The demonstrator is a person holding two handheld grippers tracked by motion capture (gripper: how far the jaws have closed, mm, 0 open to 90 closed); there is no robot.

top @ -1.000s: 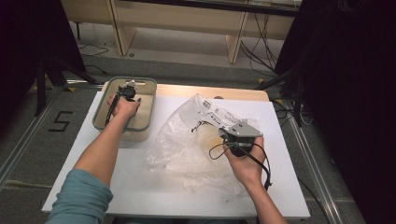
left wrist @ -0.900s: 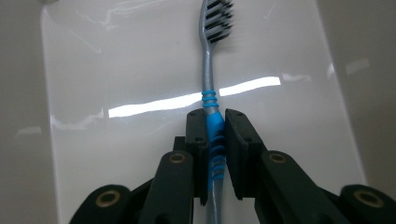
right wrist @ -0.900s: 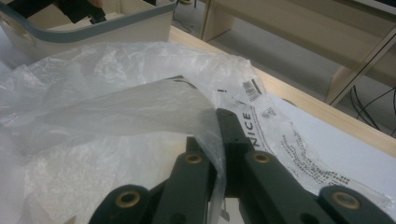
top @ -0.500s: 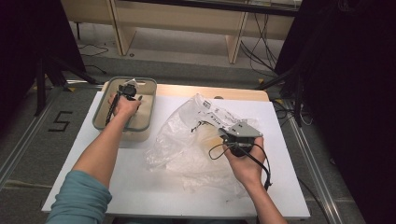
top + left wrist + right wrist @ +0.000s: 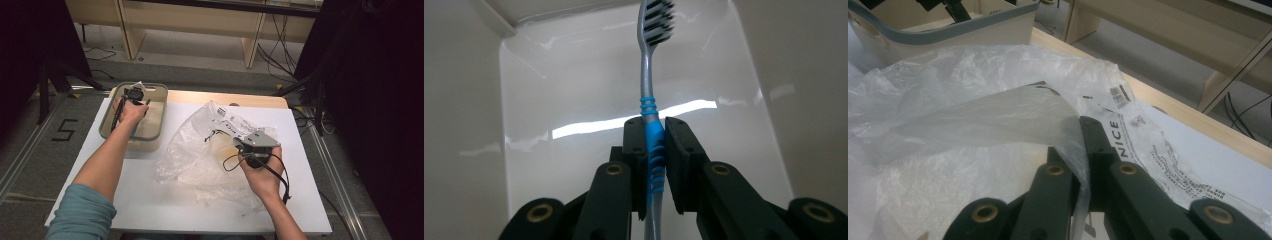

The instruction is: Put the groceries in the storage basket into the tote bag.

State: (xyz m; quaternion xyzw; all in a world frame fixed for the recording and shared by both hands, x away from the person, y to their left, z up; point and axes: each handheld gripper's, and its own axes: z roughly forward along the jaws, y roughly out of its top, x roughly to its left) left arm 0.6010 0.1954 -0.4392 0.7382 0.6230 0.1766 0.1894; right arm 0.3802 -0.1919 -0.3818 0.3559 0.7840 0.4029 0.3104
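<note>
Toothbrush [image 5: 647,95] over tub [image 5: 155,131], plastic bag [image 5: 200,150] beside (crumpled)

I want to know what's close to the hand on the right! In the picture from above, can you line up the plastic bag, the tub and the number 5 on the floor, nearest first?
From the right gripper:
1. Plastic bag: pinched in its jaws, mid-table.
2. Tub: far-left corner of the table.
3. Number 5: on the floor, past the table's left edge.

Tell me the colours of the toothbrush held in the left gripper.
Silver-grey toothbrush with a bright blue ribbed grip and black-and-white bristles; clearest in the left gripper view.
</note>
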